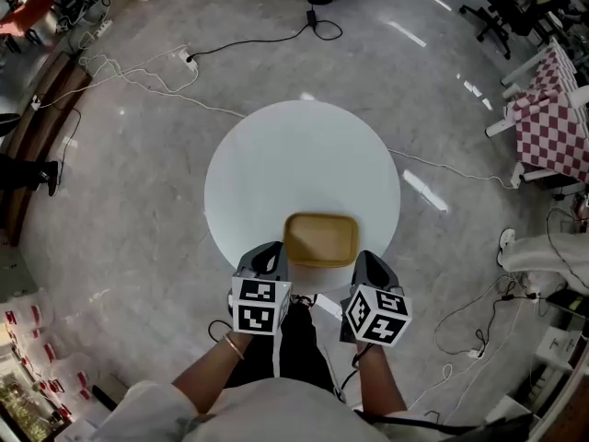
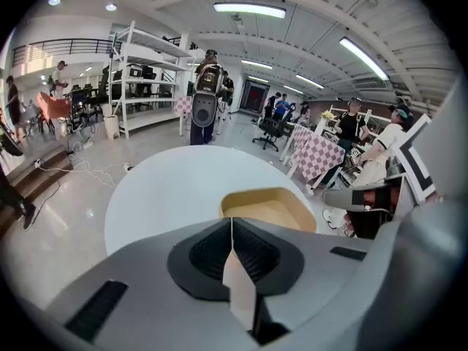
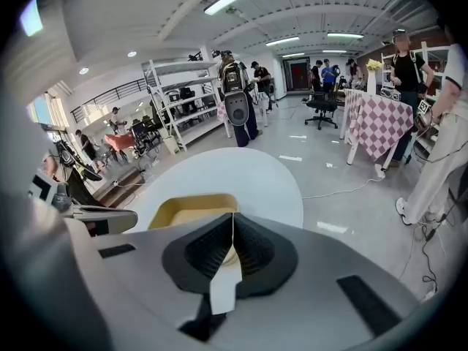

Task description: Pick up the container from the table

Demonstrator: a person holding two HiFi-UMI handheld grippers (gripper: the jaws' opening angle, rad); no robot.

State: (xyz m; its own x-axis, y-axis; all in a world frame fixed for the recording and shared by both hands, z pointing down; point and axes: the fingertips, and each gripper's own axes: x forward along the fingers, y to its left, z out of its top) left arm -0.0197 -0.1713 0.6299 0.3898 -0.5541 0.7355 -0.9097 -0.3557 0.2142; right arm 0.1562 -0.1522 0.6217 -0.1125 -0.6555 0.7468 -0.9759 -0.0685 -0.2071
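Head view gives you one round white worktop and, on it, one tan open-topped container sitting at the edge nearest you. Its long axis runs side to side, spanning the gap between your two grippers. From the left gripper, the container lies just ahead and to the right of the fingers. From the right gripper, it lies just ahead and to the left. Neither hand looks clearly nearer, as each sits just beside one short end. Both pairs of fingers are pressed together with nothing between them, so you would likely need to part them before taking an end wall.
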